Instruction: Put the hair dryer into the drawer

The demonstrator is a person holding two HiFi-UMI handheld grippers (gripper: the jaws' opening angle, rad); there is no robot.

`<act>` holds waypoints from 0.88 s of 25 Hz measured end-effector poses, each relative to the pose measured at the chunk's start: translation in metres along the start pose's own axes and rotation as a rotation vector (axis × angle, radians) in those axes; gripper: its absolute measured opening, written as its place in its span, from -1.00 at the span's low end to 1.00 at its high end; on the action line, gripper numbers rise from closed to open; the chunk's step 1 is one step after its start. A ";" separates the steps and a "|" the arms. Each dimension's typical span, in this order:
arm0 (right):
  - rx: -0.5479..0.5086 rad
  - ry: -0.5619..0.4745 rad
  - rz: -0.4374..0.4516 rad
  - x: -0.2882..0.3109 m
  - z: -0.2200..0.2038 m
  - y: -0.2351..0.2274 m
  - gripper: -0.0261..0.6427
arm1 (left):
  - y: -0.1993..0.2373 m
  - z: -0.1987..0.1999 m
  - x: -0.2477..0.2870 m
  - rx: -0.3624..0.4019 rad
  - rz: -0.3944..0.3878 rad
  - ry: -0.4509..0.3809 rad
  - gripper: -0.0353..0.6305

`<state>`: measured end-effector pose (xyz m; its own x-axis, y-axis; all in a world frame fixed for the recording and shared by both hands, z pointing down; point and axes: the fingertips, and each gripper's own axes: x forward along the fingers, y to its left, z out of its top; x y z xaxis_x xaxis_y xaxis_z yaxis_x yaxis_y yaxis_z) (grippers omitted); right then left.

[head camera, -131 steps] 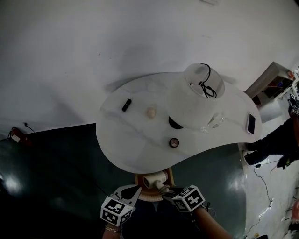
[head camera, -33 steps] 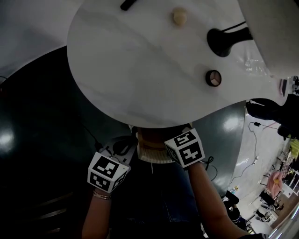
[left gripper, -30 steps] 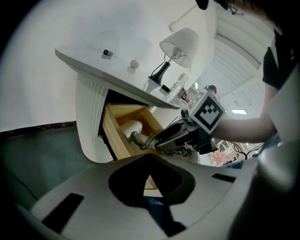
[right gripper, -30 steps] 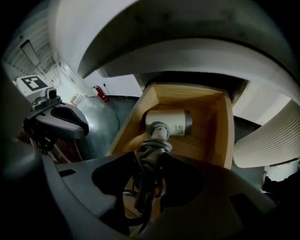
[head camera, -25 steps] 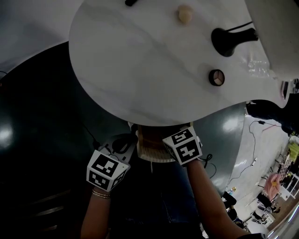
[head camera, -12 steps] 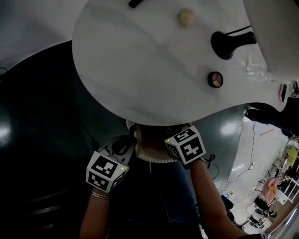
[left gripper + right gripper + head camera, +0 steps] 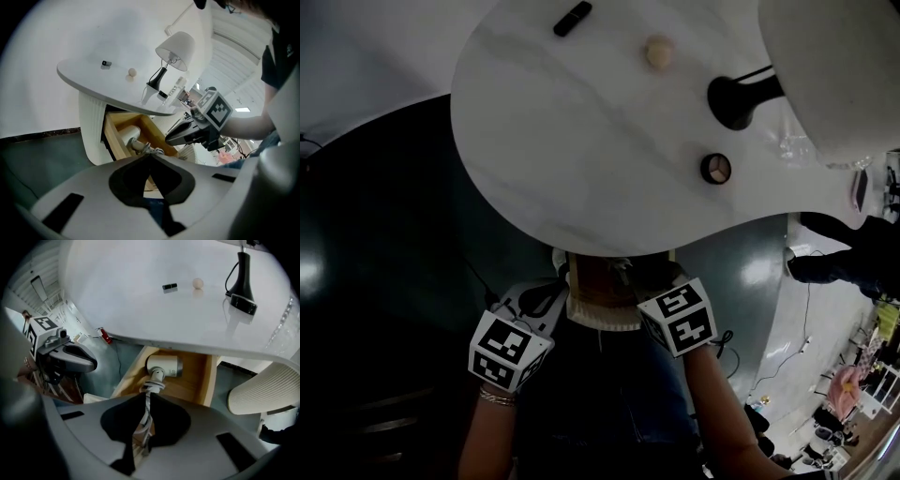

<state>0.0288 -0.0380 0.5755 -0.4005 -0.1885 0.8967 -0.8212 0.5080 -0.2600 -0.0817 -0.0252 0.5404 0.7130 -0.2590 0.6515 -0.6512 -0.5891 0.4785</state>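
Under the table [image 7: 581, 141], the hair dryer [image 7: 164, 365] lies in the open drawer [image 7: 213, 376], its cord [image 7: 145, 420] pinched by the right gripper [image 7: 148, 397], whose jaws have just been closing, the left gripper [image 7: 150, 156] closed on nothing; next, I judge, tuck the cord in and release.

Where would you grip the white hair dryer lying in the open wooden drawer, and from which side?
On the white hair dryer, probably the slim handle, from above at the open front of the wooden drawer: it points outward, while the wide barrel sits back under the white tabletop.
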 end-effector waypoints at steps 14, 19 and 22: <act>-0.082 0.021 0.074 0.233 -0.017 -0.058 -0.85 | 0.177 -0.081 0.165 0.037 -0.021 -0.060 -0.83; -0.126 -0.011 0.093 0.196 -0.007 -0.057 -0.85 | 0.157 -0.052 0.150 0.063 0.010 -0.093 -0.83; -0.158 -0.039 0.096 0.182 -0.001 -0.058 -0.85 | 0.152 -0.041 0.145 0.066 0.023 -0.115 -0.83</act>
<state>0.0038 -0.1012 0.7536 -0.4922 -0.1635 0.8550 -0.7055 0.6503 -0.2818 -0.0879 -0.1204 0.7320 0.7260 -0.3566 0.5880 -0.6515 -0.6305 0.4220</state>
